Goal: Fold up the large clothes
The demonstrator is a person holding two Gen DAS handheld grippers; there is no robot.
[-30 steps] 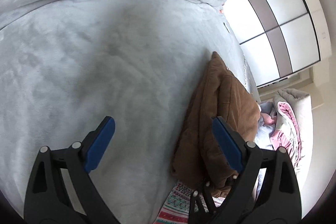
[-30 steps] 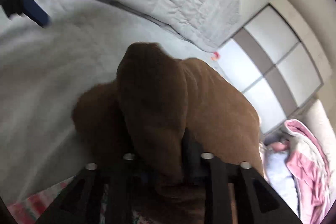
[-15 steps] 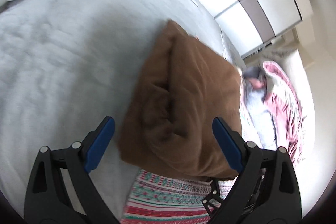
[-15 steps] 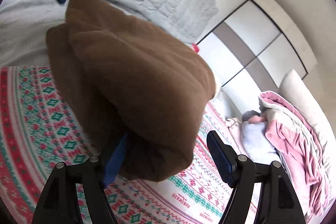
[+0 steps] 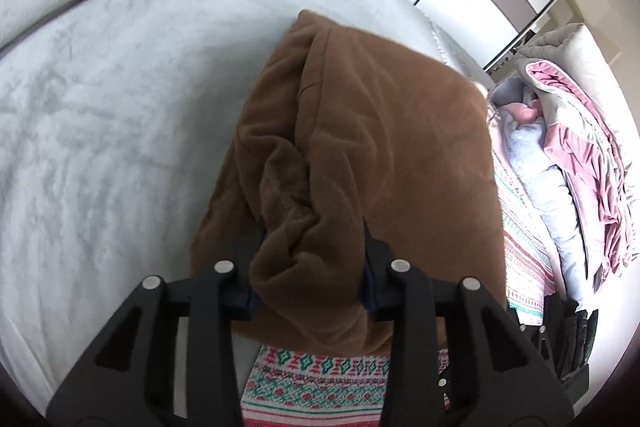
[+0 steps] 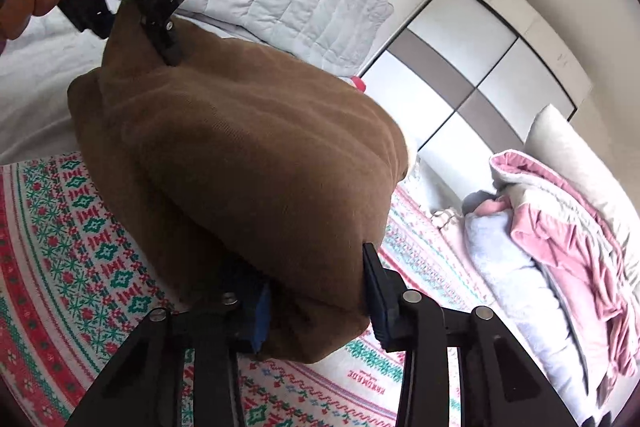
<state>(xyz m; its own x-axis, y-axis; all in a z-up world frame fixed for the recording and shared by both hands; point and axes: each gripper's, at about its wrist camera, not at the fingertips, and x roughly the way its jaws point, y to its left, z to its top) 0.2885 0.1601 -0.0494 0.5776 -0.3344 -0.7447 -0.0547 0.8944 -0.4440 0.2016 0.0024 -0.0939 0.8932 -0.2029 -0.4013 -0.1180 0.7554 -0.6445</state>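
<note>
Brown fleece garment, folded thick, lies partly on the grey bed and partly on a patterned red-and-green blanket. We pinch its near bunched end in our left tool; our right tool clamps another edge.

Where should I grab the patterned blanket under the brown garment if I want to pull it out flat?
Probably the patterned blanket's exposed near edge, approached low from the near side. It lies flat and the brown garment, clamped by both the left gripper and right gripper, covers its middle.
</note>
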